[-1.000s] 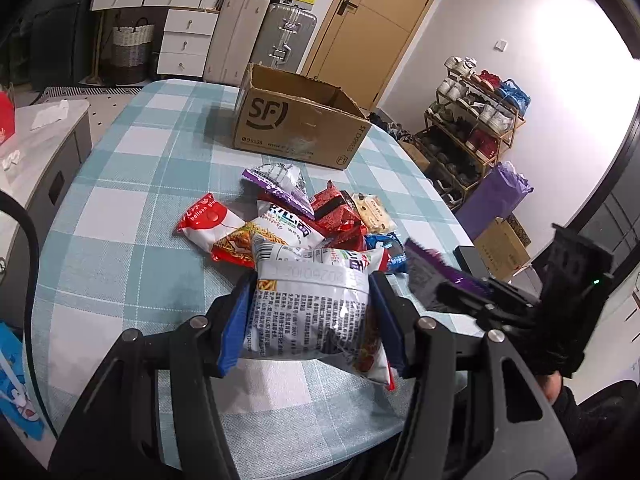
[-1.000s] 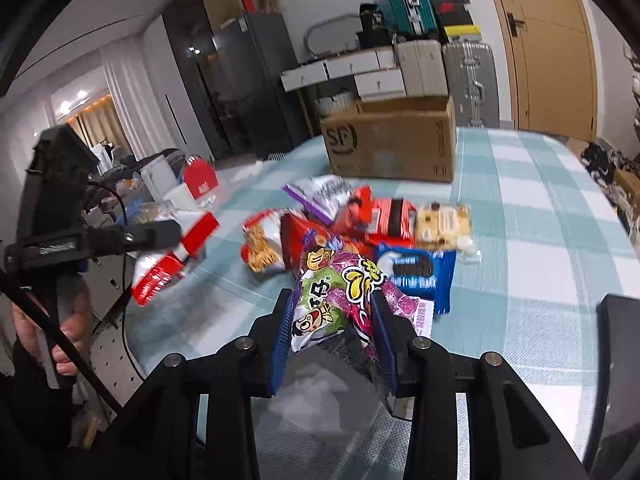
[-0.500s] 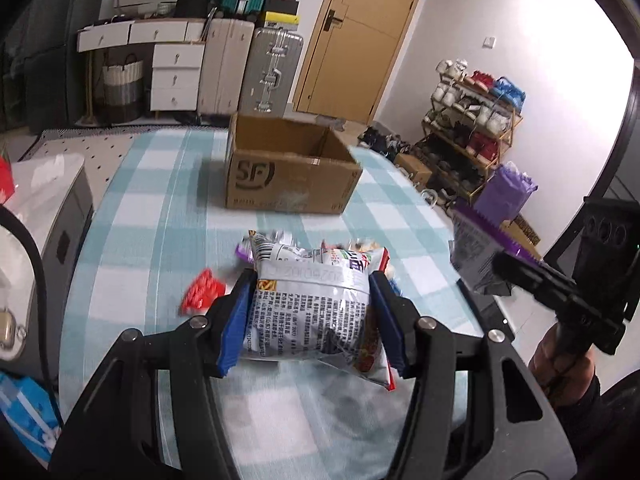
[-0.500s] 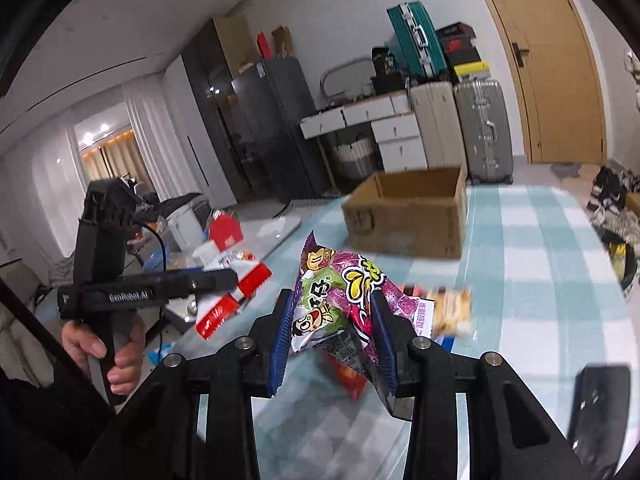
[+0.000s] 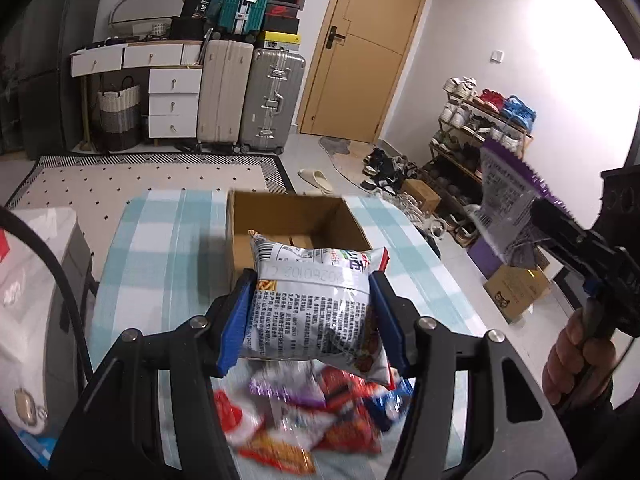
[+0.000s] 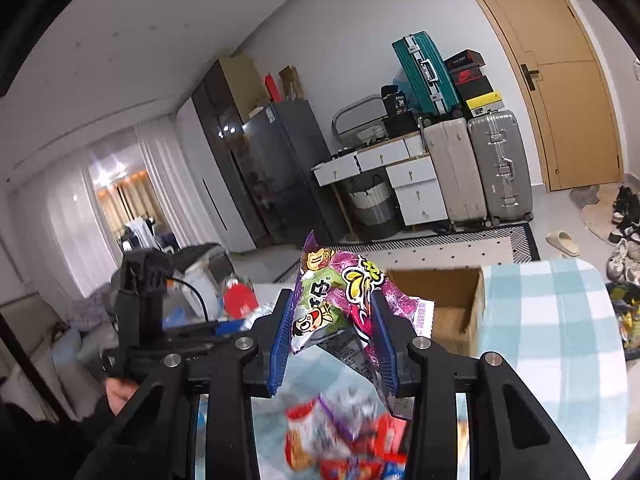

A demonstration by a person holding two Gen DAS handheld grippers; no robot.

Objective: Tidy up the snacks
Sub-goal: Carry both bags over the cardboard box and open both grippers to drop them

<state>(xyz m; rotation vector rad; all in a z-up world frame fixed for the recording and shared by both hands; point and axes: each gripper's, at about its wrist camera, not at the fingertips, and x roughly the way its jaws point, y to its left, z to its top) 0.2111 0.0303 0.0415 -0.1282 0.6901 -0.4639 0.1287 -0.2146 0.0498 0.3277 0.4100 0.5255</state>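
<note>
My left gripper [image 5: 314, 312] is shut on a white snack bag [image 5: 316, 304] with printed text, held high above the table. An open cardboard box [image 5: 296, 220] stands just beyond it. My right gripper [image 6: 334, 336] is shut on a purple and green candy bag [image 6: 340, 296], also raised, with the same box [image 6: 452, 304] behind it to the right. That candy bag also shows in the left wrist view [image 5: 508, 200], held in the right gripper [image 5: 548, 224] at the right. A blurred pile of snack packs [image 5: 312, 416] lies on the table below; it shows too in the right wrist view [image 6: 352, 440].
The table has a teal checked cloth [image 5: 160, 240]. Suitcases [image 5: 272, 100] and white drawers [image 5: 172, 100] stand against the far wall beside a door [image 5: 360, 52]. A shoe rack [image 5: 480, 120] stands at the right. A grey side cabinet [image 5: 36, 280] is left of the table.
Both grippers have risen and tilted with their bags, moving toward the cardboard box. The snack pile has dropped to the bottom of both views.
</note>
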